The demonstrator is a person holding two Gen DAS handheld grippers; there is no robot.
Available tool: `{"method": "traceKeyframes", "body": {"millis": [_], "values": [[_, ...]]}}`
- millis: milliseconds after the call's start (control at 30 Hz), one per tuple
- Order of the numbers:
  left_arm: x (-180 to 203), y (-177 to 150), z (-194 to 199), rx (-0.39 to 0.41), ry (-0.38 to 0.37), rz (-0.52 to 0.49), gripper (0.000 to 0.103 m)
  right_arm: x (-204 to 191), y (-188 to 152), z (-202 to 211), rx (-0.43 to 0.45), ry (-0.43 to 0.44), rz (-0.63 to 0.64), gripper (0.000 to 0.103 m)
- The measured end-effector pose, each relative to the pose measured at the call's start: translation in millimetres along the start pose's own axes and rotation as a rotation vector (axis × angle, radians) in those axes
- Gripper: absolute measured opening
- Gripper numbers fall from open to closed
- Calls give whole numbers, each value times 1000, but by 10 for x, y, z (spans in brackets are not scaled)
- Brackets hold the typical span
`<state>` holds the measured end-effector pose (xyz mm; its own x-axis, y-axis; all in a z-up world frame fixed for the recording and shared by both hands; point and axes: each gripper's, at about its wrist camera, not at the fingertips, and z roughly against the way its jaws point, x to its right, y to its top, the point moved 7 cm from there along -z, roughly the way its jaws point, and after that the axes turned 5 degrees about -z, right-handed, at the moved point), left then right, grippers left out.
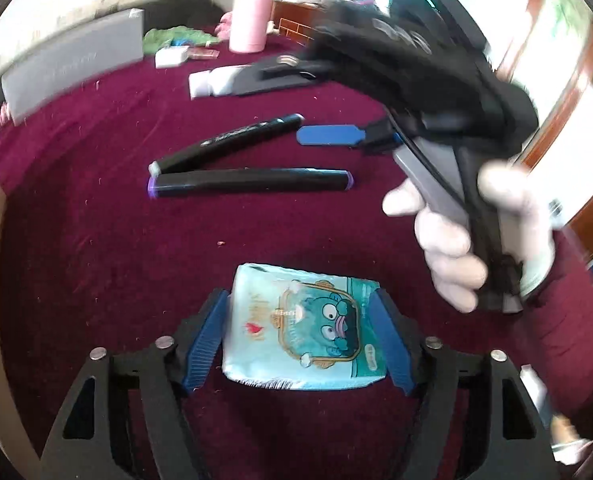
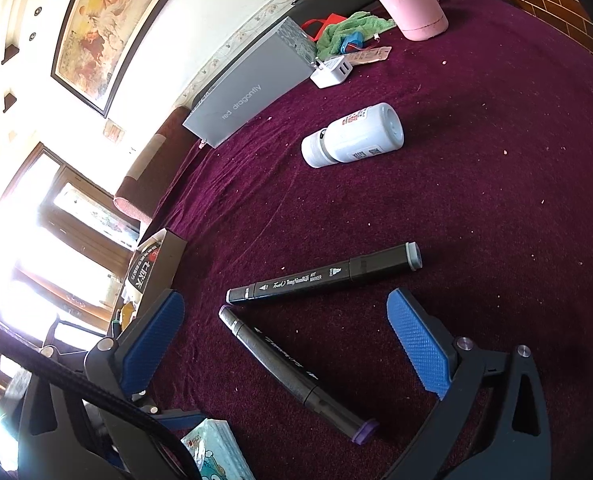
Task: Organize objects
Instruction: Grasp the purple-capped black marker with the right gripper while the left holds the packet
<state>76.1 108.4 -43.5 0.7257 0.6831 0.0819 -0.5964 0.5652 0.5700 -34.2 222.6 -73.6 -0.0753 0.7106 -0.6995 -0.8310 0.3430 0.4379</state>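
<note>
Left gripper (image 1: 302, 340) spread, tissue pack (image 1: 300, 326) between pads, whether touching unclear. Right gripper (image 2: 296, 344) spread over two markers (image 2: 324, 274), beyond the pack.

My left gripper (image 1: 300, 340) points steeply downward, its blue fingers (image 1: 202, 344) spread apart, one on each side of a small packet, neither clearly pressing it. My right gripper (image 2: 286, 344) tilts down more gently, fingers (image 2: 418, 344) wide open and empty. My white-gloved right hand (image 1: 456, 248) wraps its handle.
</note>
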Motion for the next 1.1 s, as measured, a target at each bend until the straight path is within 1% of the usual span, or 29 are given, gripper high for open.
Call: {"method": "traceKeyframes", "body": {"millis": [33, 67, 100, 133, 200, 267, 333, 367, 433, 467, 567, 633, 700, 733, 767, 800, 833, 867, 900, 933, 1000, 1100], "values": [[45, 2, -23, -7, 29, -29, 66, -4, 2, 0, 0, 0, 2, 103], [96, 7, -14, -4, 6, -34, 53, -7, 4, -1, -1, 0, 4, 103], [111, 0, -14, -1, -2, -27, 48, -10, 5, -2, -1, -1, 5, 103], [90, -3, 13, 3, -10, -3, 45, -9, 6, 0, -1, 0, 5, 103], [-11, 11, 77, 20, -61, 69, 27, -12, 7, -1, -1, -1, 6, 103], [-142, 3, 162, 42, -108, 149, 21, -11, 13, -2, -1, -2, 6, 103], [-239, -33, 260, 60, -99, 172, 18, -15, 24, -8, -7, -10, 4, 103], [-296, -75, 320, 65, -94, 184, 17, -27, 24, -17, -16, -30, 9, 102], [-371, -132, 405, 83, -113, 212, 15, -83, -6, -45, -51, -107, 50, 102], [-422, -169, 469, 99, -127, 236, 14, -125, -36, -57, -70, -130, 76, 102], [-626, -233, 618, 145, -127, 295, 14, -313, -172, -82, -130, -179, 179, 99], [-773, -274, 753, 177, -116, 330, 14, -448, -263, -109, -147, -258, 293, 98], [-875, -294, 854, 202, -106, 349, 14, -539, -347, -184, -164, -357, 412, 91], [-923, -307, 909, 215, -96, 355, 14, -567, -400, -234, -171, -417, 475, 79], [-975, -327, 979, 231, -78, 361, 14, -573, -444, -299, -182, -479, 531, 60], [-1023, -349, 1032, 241, -68, 367, 14, -561, -498, -380, -200, -551, 583, 48], [-1053, -387, 1096, 250, -58, 370, 14, -563, -542, -425, -201, -592, 622, 35], [-1090, -415, 1145, 258, -41, 372, 14, -608, -553, -428, -183, -599, 639, 25], [-1129, -446, 1180, 260, -18, 375, 14, -625, -574, -441, -190, -625, 647, 21], [-1156, -467, 1193, 259, -9, 379, 14, -649, -589, -441, -187, -632, 646, 13], [-1196, -551, 1250, 254, -7, 387, 14, -664, -613, -430, -178, -642, 628, 12], [-1227, -671, 1241, 224, 5, 412, 16, -649, -625, -364, -175, -623, 571, 12]]}}
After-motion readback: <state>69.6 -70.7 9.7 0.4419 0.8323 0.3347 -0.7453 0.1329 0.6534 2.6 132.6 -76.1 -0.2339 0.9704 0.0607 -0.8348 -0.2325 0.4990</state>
